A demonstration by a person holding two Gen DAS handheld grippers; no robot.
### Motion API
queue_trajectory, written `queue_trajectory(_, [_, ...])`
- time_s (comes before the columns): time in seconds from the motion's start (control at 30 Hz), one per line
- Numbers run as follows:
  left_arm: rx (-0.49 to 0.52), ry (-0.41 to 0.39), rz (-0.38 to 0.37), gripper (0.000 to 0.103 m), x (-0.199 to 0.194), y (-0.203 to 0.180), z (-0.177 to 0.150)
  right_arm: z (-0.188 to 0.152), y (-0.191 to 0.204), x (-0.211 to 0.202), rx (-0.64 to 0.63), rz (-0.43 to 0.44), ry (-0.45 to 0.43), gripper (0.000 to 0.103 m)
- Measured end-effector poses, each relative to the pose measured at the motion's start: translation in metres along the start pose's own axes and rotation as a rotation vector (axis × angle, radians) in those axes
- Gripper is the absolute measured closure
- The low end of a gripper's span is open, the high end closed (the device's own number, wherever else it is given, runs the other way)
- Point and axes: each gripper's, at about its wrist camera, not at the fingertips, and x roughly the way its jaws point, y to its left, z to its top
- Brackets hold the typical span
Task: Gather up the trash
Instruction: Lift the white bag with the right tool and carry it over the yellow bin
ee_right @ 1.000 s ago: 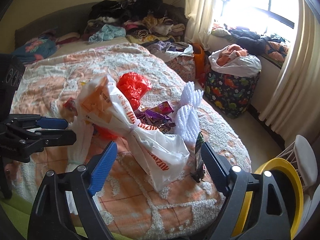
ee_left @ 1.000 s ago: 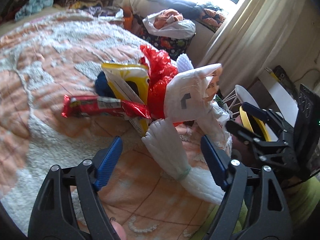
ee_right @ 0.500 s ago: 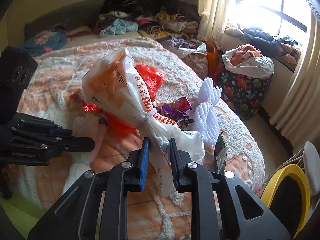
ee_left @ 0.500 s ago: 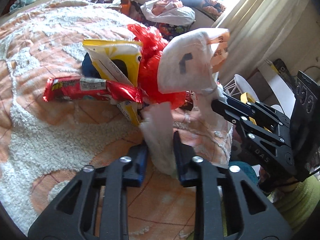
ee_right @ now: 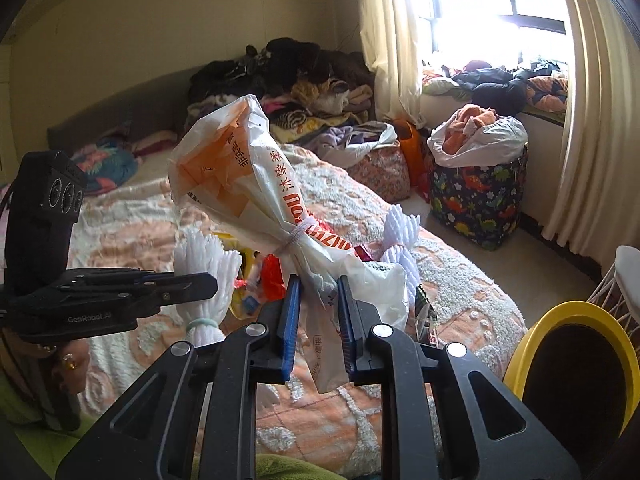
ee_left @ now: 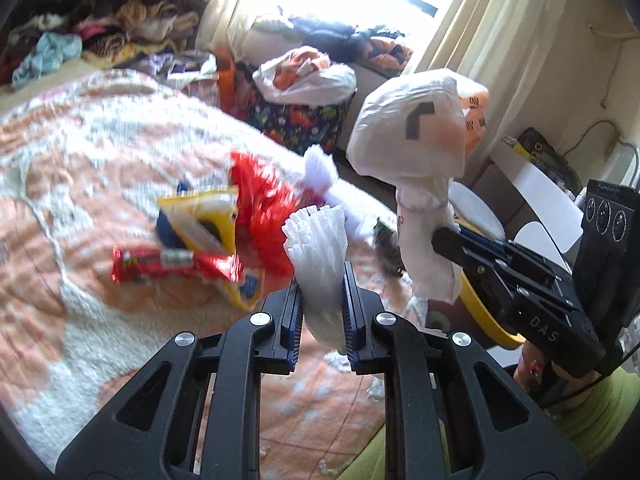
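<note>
My left gripper (ee_left: 320, 312) is shut on a white foam net sleeve (ee_left: 318, 248) and holds it above the bed; it also shows in the right wrist view (ee_right: 204, 276). My right gripper (ee_right: 316, 320) is shut on a tied white and orange plastic bag (ee_right: 248, 184), lifted off the bed; that bag shows at the right of the left wrist view (ee_left: 416, 148). On the bed lie a red snack wrapper (ee_left: 160, 266), a yellow packet (ee_left: 208, 224), a red plastic bag (ee_left: 264, 208) and another white foam sleeve (ee_right: 400, 236).
A yellow-rimmed bin (ee_right: 576, 376) stands at the lower right by the bed's edge. A dinosaur-print basket (ee_right: 476, 196) with a bag of clothes stands by the window. Clothes are piled at the bed's far side (ee_right: 288, 80).
Both grippers closed from open, the left on the foam sleeve and the right on the tied bag, and have lifted them off the bedspread.
</note>
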Motion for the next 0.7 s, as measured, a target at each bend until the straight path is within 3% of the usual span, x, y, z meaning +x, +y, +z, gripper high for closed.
queue_trajectory(0.23, [0.046, -0.049, -0.004, 0.091, -0.006, -0.020, 0.016, 0.001, -0.008, -0.025, 0.043, -0.014, -0.041, 0.086])
queue_trajectory(0.7, [0.103, -0.063, -0.027, 0.091, -0.003, -0.055, 0.025, -0.006, -0.038, -0.064, 0.146, -0.066, -0.093, 0.086])
